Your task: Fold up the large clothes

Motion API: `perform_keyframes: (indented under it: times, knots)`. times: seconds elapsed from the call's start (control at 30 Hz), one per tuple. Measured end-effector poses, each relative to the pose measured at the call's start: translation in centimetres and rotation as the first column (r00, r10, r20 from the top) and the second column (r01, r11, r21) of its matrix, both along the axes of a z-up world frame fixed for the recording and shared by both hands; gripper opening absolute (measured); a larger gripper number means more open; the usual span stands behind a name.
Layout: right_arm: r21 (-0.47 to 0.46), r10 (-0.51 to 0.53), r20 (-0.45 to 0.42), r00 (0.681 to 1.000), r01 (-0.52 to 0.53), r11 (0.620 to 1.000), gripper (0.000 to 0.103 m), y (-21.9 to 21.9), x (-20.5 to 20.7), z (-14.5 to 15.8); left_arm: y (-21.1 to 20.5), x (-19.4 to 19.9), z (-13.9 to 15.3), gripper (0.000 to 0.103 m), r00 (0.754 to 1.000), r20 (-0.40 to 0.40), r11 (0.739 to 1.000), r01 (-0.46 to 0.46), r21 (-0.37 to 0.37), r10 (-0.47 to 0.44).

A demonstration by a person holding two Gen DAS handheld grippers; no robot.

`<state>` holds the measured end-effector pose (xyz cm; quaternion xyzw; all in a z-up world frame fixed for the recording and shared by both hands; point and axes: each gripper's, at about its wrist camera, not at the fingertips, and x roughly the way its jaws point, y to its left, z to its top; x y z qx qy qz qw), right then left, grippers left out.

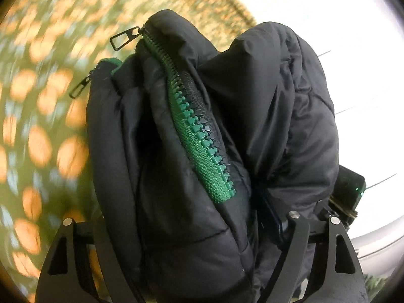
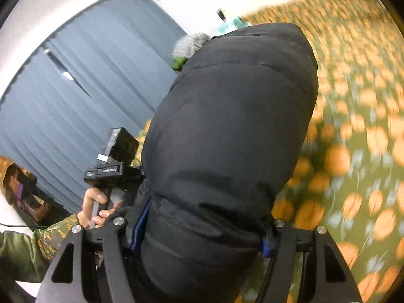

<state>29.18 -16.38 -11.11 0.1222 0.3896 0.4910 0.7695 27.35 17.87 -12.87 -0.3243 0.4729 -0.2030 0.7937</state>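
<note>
A black padded jacket (image 1: 192,151) with a green zipper (image 1: 199,136) fills the left wrist view, bunched and lifted off the surface. My left gripper (image 1: 194,260) is shut on a thick fold of it; the fingertips are buried in the fabric. Two metal zipper pulls (image 1: 123,39) hang at the upper left. In the right wrist view the same jacket (image 2: 227,131) bulges over my right gripper (image 2: 199,247), which is shut on another padded fold. The left gripper's body (image 2: 113,161) and the hand holding it show at the left, close beside the jacket.
A green cloth with orange flowers (image 1: 38,116) covers the surface below and shows blurred in both views (image 2: 353,151). A grey-blue curtain (image 2: 83,96) hangs at the left of the right wrist view. A white wall (image 1: 341,38) lies to the right.
</note>
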Motion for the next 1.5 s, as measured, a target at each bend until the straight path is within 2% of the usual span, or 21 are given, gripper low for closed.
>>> perform_keyframes:
  times: [0.1,0.2,0.27,0.37,0.43,0.47,0.53,0.6,0.67,0.73,0.77,0.8,0.9,0.97,1.0,1.1,1.17,1.23,1.3,1.4,1.5]
  knots:
    - [0.028,-0.013,0.023,1.000,0.012,1.000,0.067,-0.6,3.4,1.3,-1.0,3.2,2.8,0.081,0.999,0.054,1.000,-0.004,0.028,0.002]
    - [0.007,-0.036,0.008,0.999,0.036,0.999,0.067,-2.1,7.9,1.2,-2.2,6.5,3.2,0.081,0.998,0.065,0.998,-0.002,0.066,-0.002]
    - [-0.023,-0.055,-0.014,0.998,0.055,0.998,0.068,-2.1,9.7,0.5,-3.1,8.7,1.9,0.081,0.999,0.040,0.997,-0.004,0.082,0.001]
    - [-0.088,-0.100,-0.131,0.986,0.088,0.992,0.077,-2.8,12.7,-3.0,-4.3,11.2,-3.0,0.083,0.998,-0.069,0.996,-0.003,0.092,0.010]
    - [-0.168,-0.169,-0.260,0.951,0.128,0.978,0.087,-3.8,14.2,-6.7,-4.2,11.6,-6.0,0.087,0.990,-0.140,0.997,-0.008,0.075,0.018]
    - [-0.194,-0.198,-0.308,0.931,0.142,0.971,0.095,-4.3,14.7,-8.1,-4.0,11.3,-7.0,0.090,0.988,-0.150,1.000,-0.015,0.024,0.018]
    - [-0.157,-0.234,-0.358,0.904,0.189,0.969,0.101,-6.6,14.6,-9.7,-3.6,10.3,-6.6,0.090,0.991,-0.130,0.999,-0.020,-0.027,0.016]
    - [-0.086,-0.271,-0.347,0.898,0.257,0.962,0.101,-9.4,13.9,-8.8,-3.4,9.0,-4.8,0.090,0.996,-0.094,1.000,0.001,0.017,0.000]
    - [-0.077,-0.319,-0.303,0.898,0.310,0.948,0.102,-11.8,13.0,-7.1,-2.7,7.2,-2.2,0.090,0.999,-0.039,0.994,0.014,0.104,-0.010]
    - [-0.112,-0.346,-0.148,0.927,0.332,0.937,0.102,-13.0,10.9,-3.9,-2.5,5.0,0.7,0.092,0.998,0.061,0.967,-0.016,0.253,0.000]
    - [-0.131,-0.347,-0.069,0.935,0.336,0.933,0.102,-13.1,9.4,-2.3,-2.7,3.5,2.4,0.096,0.993,0.114,0.935,-0.046,0.351,0.006]
    - [-0.149,-0.346,0.009,0.938,0.343,0.927,0.102,-13.1,7.9,-0.7,-3.4,1.8,4.1,0.098,0.986,0.166,0.889,-0.089,0.449,0.015]
    - [-0.181,-0.336,0.274,0.901,0.391,0.902,0.102,-12.6,1.7,4.7,-6.3,-3.0,8.5,0.102,0.938,0.343,0.686,-0.282,0.670,0.051]
    - [-0.201,-0.335,0.421,0.843,0.446,0.872,0.102,-12.6,-1.8,7.5,-7.9,-4.2,10.1,0.102,0.908,0.411,0.594,-0.376,0.711,0.082]
    - [-0.203,-0.335,0.457,0.824,0.463,0.863,0.102,-13.0,-2.9,8.0,-8.6,-5.2,10.7,0.102,0.891,0.444,0.567,-0.413,0.713,0.090]
    - [-0.239,-0.359,0.540,0.761,0.548,0.802,0.102,-12.0,-5.9,9.5,-10.5,-7.2,12.5,0.103,0.855,0.502,0.525,-0.490,0.696,0.132]
    - [-0.272,-0.371,0.527,0.765,0.565,0.779,0.102,-11.9,-6.8,9.6,-11.3,-8.0,13.0,0.103,0.835,0.522,0.510,-0.531,0.677,0.176]
    - [-0.271,-0.387,0.495,0.778,0.561,0.782,0.102,-11.6,-8.4,9.8,-12.2,-10.1,13.6,0.103,0.828,0.526,0.534,-0.539,0.651,0.195]
    - [-0.277,-0.393,0.507,0.767,0.577,0.769,0.102,-11.0,-9.7,9.8,-12.9,-11.1,13.8,0.103,0.823,0.531,0.537,-0.547,0.642,0.204]
    - [-0.282,-0.403,0.538,0.740,0.609,0.741,0.102,-10.7,-11.8,9.7,-14.3,-12.2,14.4,0.103,0.811,0.552,0.516,-0.563,0.645,0.195]
    - [-0.306,-0.410,0.541,0.735,0.625,0.718,0.102,-9.8,-12.9,9.5,-15.4,-12.5,14.5,0.103,0.817,0.556,0.505,-0.549,0.666,0.155]
